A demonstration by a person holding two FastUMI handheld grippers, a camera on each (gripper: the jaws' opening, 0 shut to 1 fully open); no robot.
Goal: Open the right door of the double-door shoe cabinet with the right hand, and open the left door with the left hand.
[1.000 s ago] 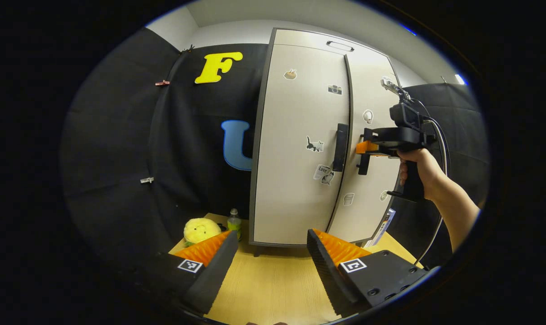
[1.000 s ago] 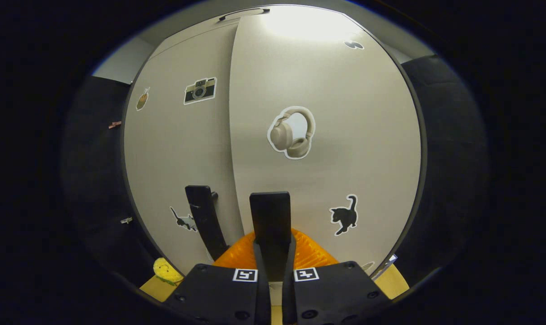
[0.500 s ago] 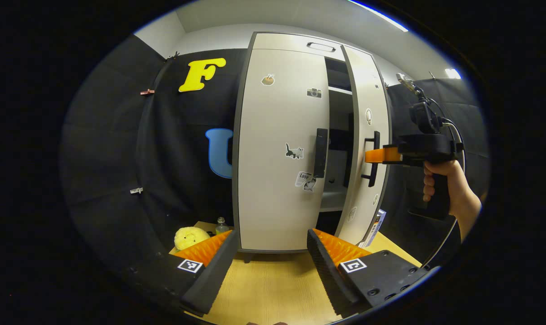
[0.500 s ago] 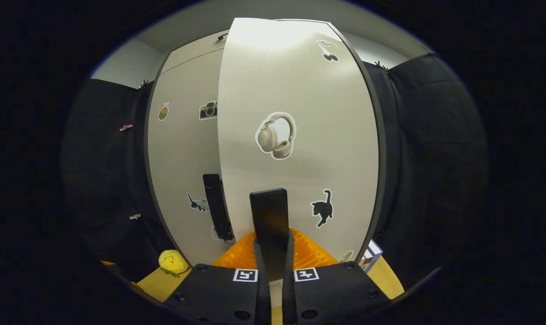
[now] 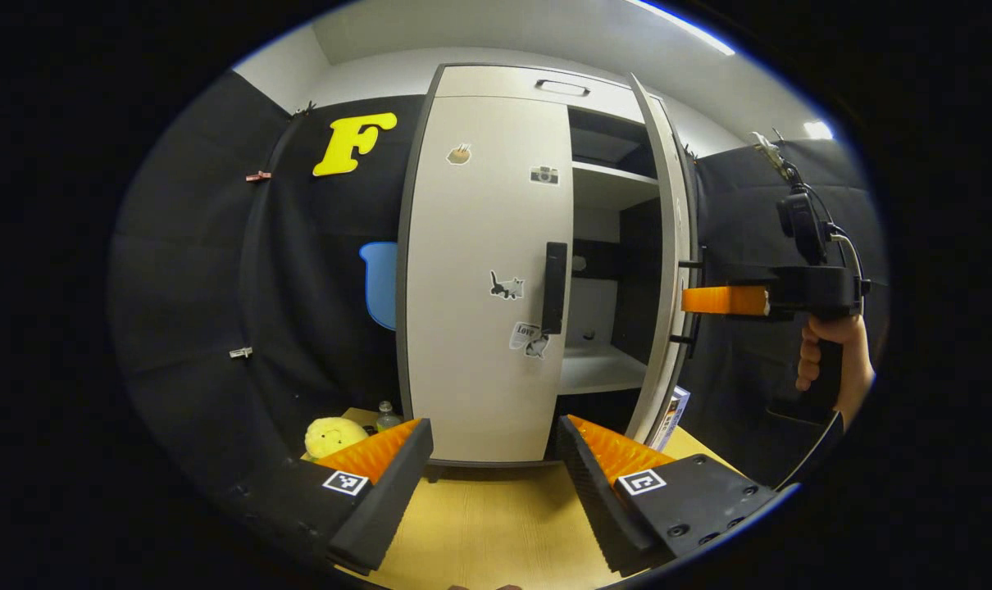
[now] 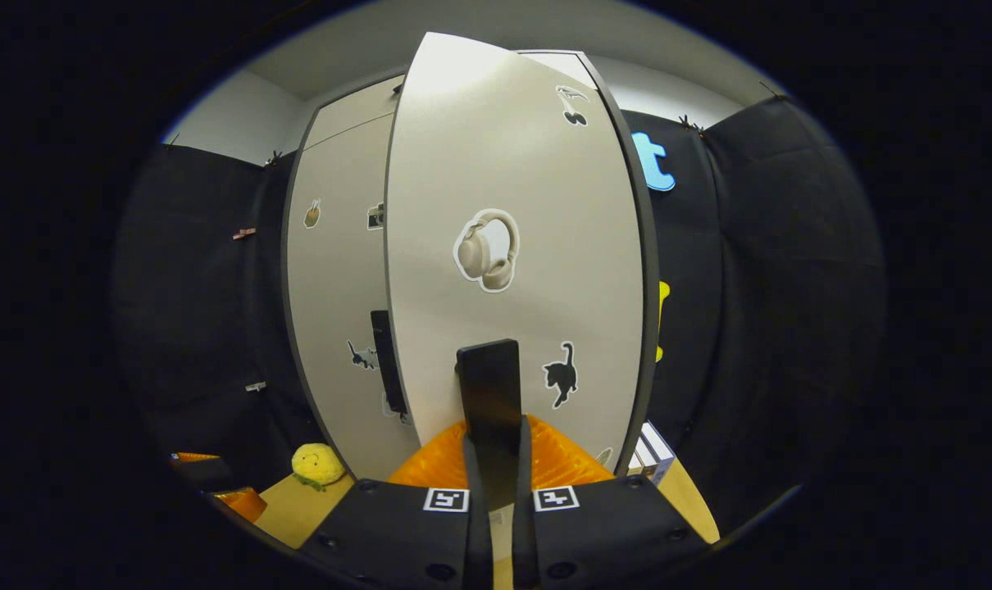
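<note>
The tall beige shoe cabinet (image 5: 496, 90) stands on a wooden table. Its left door (image 5: 484, 246) is closed, with a dark vertical handle (image 5: 554, 287). The right door (image 5: 668, 246) stands swung out, nearly edge-on, and bares the shelves (image 5: 598, 369). My left gripper (image 5: 494, 459) hangs open low in front of the left door, well short of it. In the right gripper view, my right gripper (image 6: 496, 438) is shut on the right door's dark handle (image 6: 488, 381), facing the door's front (image 6: 537, 205). In the left gripper view, a hand holds the right gripper (image 5: 697, 300) at that door's edge.
A yellow plush toy (image 5: 332, 434) and a small bottle (image 5: 387, 415) sit on the table (image 5: 480, 533) left of the cabinet. A flat box (image 5: 675, 410) leans at the cabinet's right foot. Black cloth walls close in on both sides.
The right door has swung from closed to wide open, pulled by the right gripper still shut on its handle. The left gripper stays open and has barely moved.
</note>
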